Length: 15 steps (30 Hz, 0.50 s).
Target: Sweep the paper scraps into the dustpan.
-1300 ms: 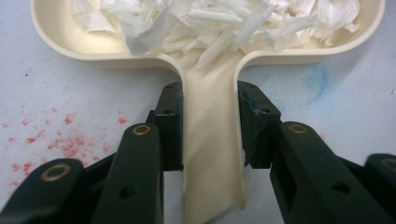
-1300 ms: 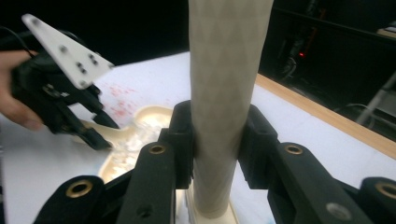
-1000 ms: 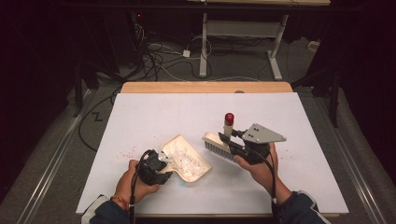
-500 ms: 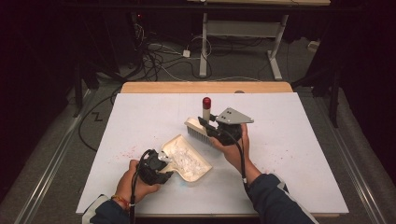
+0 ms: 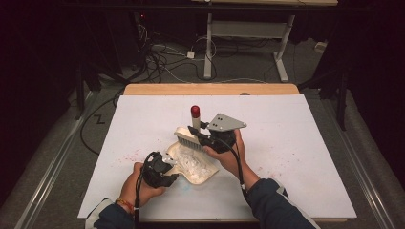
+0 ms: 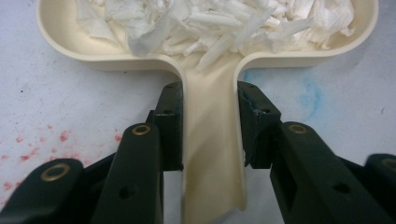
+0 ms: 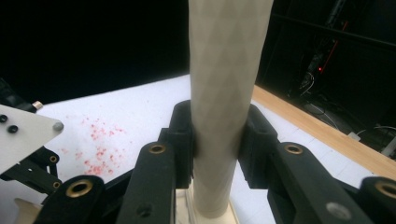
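Note:
A cream dustpan (image 5: pixel 206 174) lies on the white table, loaded with white paper scraps (image 5: pixel 191 164). My left gripper (image 5: pixel 162 168) is shut on its handle; in the left gripper view the jaws of the left gripper (image 6: pixel 210 93) press both sides of the handle (image 6: pixel 212 154), and the scraps (image 6: pixel 224 23) fill the dustpan (image 6: pixel 112 59). My right gripper (image 5: pixel 204 136) is shut on a hand brush (image 5: pixel 186 137) whose red-tipped handle (image 5: pixel 195 111) stands upright. The bristles sit at the pan's far rim. In the right gripper view, the right gripper (image 7: pixel 219 126) clamps the pale handle (image 7: pixel 229 84).
Red specks (image 5: pixel 138 155) dot the white table left of the pan, and a blue smear (image 6: pixel 310 93) lies beside the handle. A wooden strip (image 5: pixel 210 89) edges the far side. Cables (image 5: pixel 162 62) and desk legs (image 5: pixel 282 52) are on the floor beyond.
My right gripper has carried the brush leftward, from right of the dustpan to its far rim. The left gripper and dustpan have held still.

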Available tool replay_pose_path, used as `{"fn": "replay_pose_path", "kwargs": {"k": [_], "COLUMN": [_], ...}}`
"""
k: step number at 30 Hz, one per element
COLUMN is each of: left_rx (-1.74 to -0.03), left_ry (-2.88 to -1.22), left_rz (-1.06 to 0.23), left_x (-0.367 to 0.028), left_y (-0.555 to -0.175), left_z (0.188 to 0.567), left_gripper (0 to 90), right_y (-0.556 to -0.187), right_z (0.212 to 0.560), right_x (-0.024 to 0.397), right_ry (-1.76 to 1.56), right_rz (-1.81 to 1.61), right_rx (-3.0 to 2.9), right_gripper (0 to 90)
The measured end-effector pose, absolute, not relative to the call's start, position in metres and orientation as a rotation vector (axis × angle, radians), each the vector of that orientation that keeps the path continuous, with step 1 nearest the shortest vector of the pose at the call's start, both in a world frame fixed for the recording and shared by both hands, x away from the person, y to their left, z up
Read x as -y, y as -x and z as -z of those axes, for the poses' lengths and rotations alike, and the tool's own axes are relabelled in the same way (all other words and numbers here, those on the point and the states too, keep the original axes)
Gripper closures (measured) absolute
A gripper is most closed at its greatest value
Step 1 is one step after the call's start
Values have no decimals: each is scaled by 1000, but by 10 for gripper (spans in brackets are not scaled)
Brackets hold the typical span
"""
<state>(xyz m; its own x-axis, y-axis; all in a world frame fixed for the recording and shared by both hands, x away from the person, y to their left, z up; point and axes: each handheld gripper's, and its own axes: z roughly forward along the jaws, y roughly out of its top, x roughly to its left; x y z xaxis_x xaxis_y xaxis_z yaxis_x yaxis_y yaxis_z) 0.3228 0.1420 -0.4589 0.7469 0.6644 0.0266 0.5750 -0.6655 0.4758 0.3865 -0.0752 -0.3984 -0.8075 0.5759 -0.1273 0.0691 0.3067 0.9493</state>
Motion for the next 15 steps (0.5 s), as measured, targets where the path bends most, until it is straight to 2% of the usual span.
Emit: {"fn": "replay_pose_path", "kwargs": {"k": [15], "left_rx": [-963], "left_ry": [-2501], "left_rz": [-264], "left_x": [-143], "left_y": [-325], "left_z": [462], "left_gripper": [631], "right_y": [-373], "right_z": [375], "right_x": [114], "right_ry": [-617], "right_rz": [-1527], "right_rx": [-2064], "right_gripper": [708]}}
